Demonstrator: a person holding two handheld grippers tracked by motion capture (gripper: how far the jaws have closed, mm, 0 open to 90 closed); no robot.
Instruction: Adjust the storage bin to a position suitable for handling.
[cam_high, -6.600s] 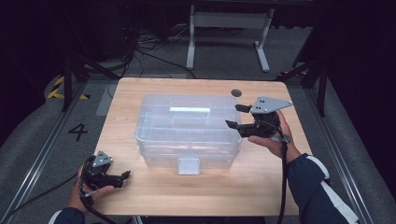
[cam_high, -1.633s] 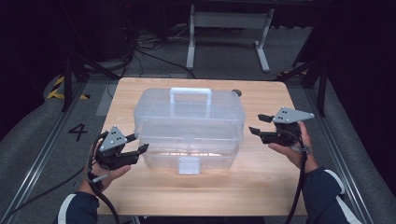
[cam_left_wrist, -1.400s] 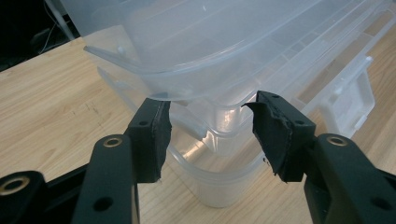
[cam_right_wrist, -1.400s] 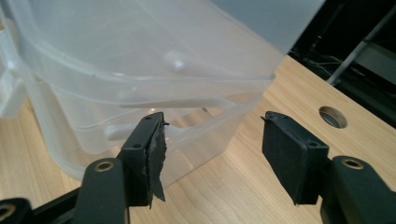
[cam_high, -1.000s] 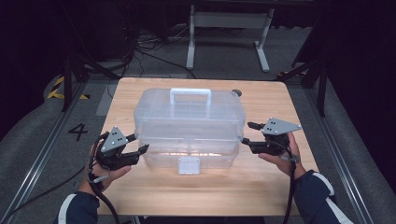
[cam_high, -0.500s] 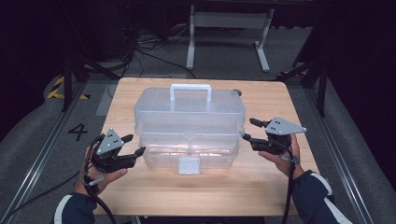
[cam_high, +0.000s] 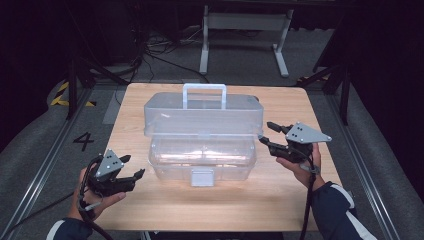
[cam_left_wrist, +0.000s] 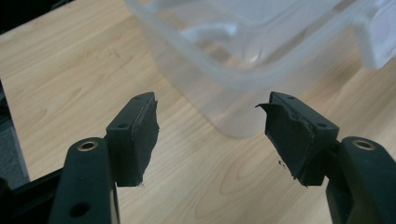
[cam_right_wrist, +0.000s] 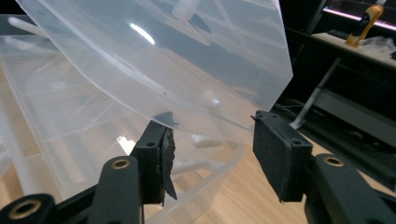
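Note:
A clear plastic box (cam_high: 202, 161) stands mid-table with its lid (cam_high: 202, 117) tilted up from the back and its white handle (cam_high: 204, 95) on top. My right gripper (cam_high: 266, 133) is at the lid's right front corner. Its jaws have just been closing but still stand apart; the lid's edge (cam_right_wrist: 187, 112) lies across their tips (cam_right_wrist: 211, 123) without being clamped. My left gripper (cam_high: 134, 165) is off the box's front left corner, low over the table. Its jaws (cam_left_wrist: 212, 105) have just been opening and hold nothing, with the box's corner (cam_left_wrist: 233, 93) beyond them.
The box's white latch (cam_high: 202, 176) hangs at its front middle. Bare wooden table (cam_high: 300, 200) lies in front of the box and on both sides. A metal stand (cam_high: 245, 22) and cables are on the dark floor beyond the table.
The lid has tilted up further. My left gripper has drawn back from the box toward the front left and opened. The right gripper has stayed at the lid's right corner, its jaws narrower.

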